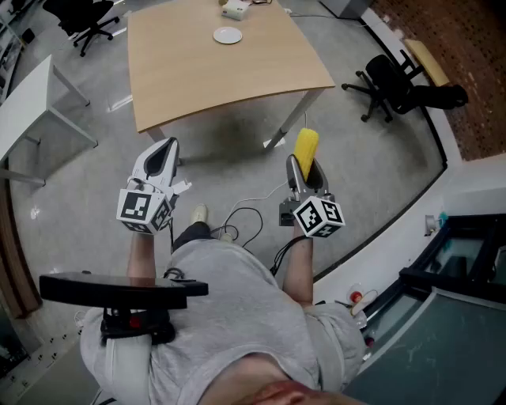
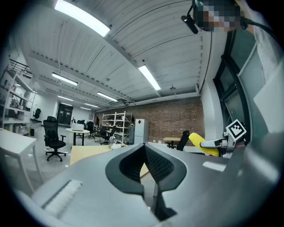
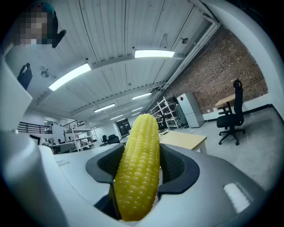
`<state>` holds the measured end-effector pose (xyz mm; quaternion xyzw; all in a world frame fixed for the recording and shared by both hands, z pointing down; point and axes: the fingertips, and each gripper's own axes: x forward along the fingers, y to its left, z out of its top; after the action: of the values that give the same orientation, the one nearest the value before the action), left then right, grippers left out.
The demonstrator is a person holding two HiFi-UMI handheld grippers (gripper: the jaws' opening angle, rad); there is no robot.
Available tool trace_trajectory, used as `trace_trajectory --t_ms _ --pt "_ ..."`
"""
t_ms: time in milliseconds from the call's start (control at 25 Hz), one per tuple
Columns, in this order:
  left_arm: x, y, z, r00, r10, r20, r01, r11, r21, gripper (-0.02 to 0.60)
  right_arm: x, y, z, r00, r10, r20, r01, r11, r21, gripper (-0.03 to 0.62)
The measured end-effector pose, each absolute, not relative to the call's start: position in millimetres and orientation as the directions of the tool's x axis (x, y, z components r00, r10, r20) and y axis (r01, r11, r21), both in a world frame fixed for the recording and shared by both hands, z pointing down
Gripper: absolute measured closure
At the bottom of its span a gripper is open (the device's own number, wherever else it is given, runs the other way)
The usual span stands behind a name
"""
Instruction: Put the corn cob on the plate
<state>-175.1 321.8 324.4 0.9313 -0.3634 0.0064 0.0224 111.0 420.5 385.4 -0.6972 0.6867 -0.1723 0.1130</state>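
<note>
A yellow corn cob [image 1: 306, 147] sticks out forward from my right gripper [image 1: 305, 168], which is shut on it and held level over the floor. In the right gripper view the corn cob [image 3: 140, 164] fills the gap between the dark pads [image 3: 177, 166]. My left gripper [image 1: 164, 150] is shut with nothing in it; its jaws meet at the tip in the left gripper view [image 2: 144, 148]. A small white plate [image 1: 228, 35] lies on the far part of the wooden table [image 1: 198, 71], well ahead of both grippers. The left gripper view also catches the corn cob [image 2: 200, 142] at its right.
A white box [image 1: 235, 9] sits behind the plate. Black office chairs stand at the right [image 1: 391, 83] and far left [image 1: 83, 20]. A white table [image 1: 35, 99] stands at the left. Cables [image 1: 245, 217] trail on the floor by my feet. A glass wall [image 1: 458, 261] runs along the right.
</note>
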Motion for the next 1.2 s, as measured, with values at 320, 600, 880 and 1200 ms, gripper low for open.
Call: trace_trajectory --t_ms 320,600,880,1200 --pt "-169.2 328.0 326.6 0.739 -0.674 0.018 -0.674 -0.738 0.036 0.561 112.5 424.7 381.4 -0.014 -0.996 0.085 -0.93 -0.018 -0.368 0.341" --pt "-163.8 345.2 326.2 0.736 -0.677 0.018 -0.677 -0.735 0.032 0.561 118.3 439.9 372.1 -0.025 -0.998 0.06 -0.936 0.002 -0.352 0.339" --pt "-157.5 347.0 329.2 0.735 -0.678 0.031 -0.679 -0.734 0.025 0.561 118.1 441.6 377.3 -0.039 -0.997 0.068 -0.94 0.014 -0.34 0.339" --pt "-138.7 309.9 329.5 0.745 -0.667 0.024 -0.667 -0.745 0.018 0.561 131.6 408.9 374.4 -0.042 -0.998 0.056 -0.943 0.021 -0.333 0.339"
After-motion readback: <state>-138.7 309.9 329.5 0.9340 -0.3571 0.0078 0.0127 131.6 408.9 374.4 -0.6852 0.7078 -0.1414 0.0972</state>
